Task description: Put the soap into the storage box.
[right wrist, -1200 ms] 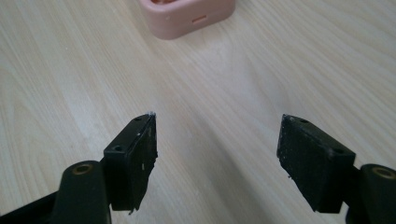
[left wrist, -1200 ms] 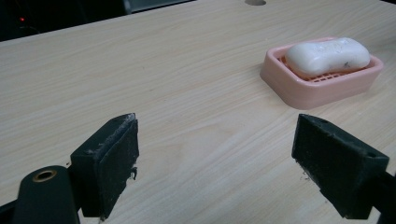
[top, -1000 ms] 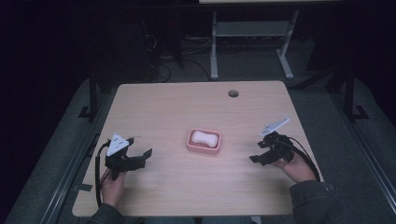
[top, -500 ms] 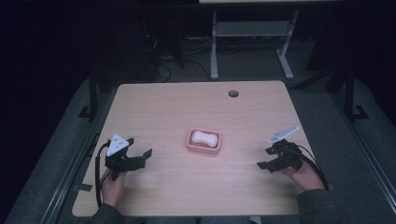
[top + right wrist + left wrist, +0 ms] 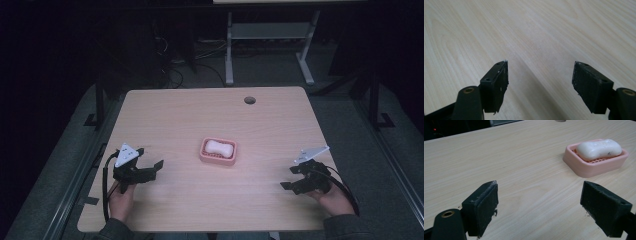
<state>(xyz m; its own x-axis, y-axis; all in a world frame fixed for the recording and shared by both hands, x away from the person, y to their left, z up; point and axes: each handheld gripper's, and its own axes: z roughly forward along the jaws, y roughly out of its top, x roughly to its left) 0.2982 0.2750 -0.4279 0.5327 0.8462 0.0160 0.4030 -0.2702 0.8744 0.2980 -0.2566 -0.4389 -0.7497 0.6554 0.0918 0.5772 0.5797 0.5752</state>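
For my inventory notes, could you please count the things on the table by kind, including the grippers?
Pink soap dish: 1
White soap bar: 1
Grippers: 2, left gripper and right gripper, both open
Total: 4

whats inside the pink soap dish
A white bar of soap lies in the pink soap dish on a slotted grid. The bar covers most of that grid; what is below it cannot be seen.

**Legible markings: 0**

I find no readable text, label, brand, number or sign. The white soap (image 5: 599,148) carries a faint embossed mark on its top face, too blurred for me to read in the left gripper view.
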